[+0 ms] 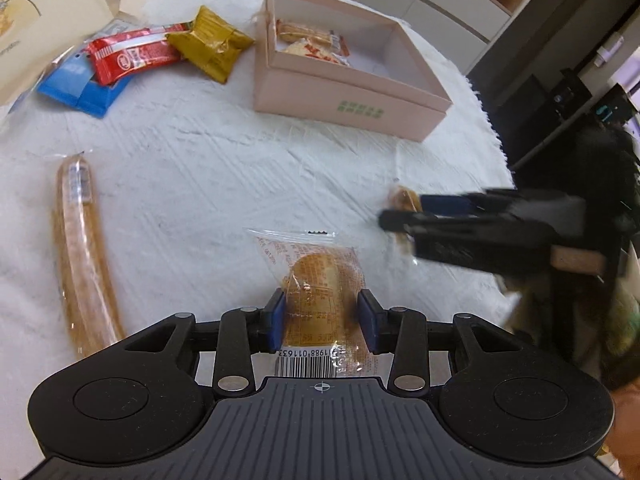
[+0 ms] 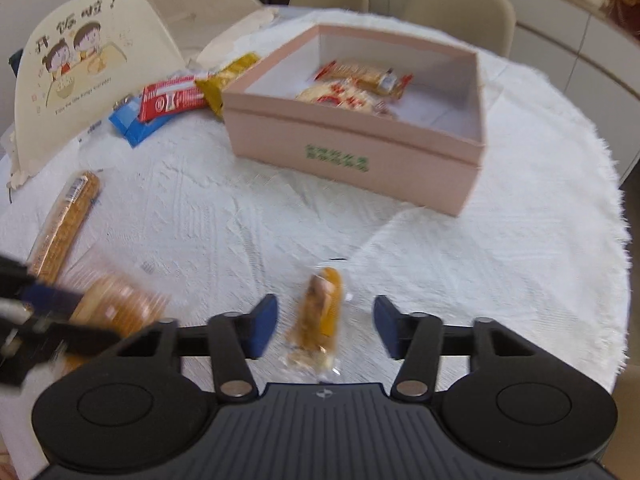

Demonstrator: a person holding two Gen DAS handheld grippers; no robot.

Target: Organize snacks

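- Left wrist view: left hand-held gripper (image 1: 323, 320) clamped on a wrapped bun (image 1: 316, 280), low over the counter (image 1: 200, 140).
- Right hand-held gripper (image 2: 325, 326) apart, straddling a small pastry (image 2: 320, 312), pads not touching.
- Pink box (image 2: 352, 160) sits further back.

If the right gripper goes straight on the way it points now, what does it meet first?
Most likely the small wrapped snack lying between its open fingers, then the white tablecloth; exact depth is unclear.

We see rough white woven tablecloth (image 2: 500, 240), matt pink cardboard box (image 2: 352, 152), glossy clear plastic wrap on round cake (image 1: 316, 280), shiny gold foil packet (image 1: 212, 44), matt black plastic left gripper (image 1: 322, 320).
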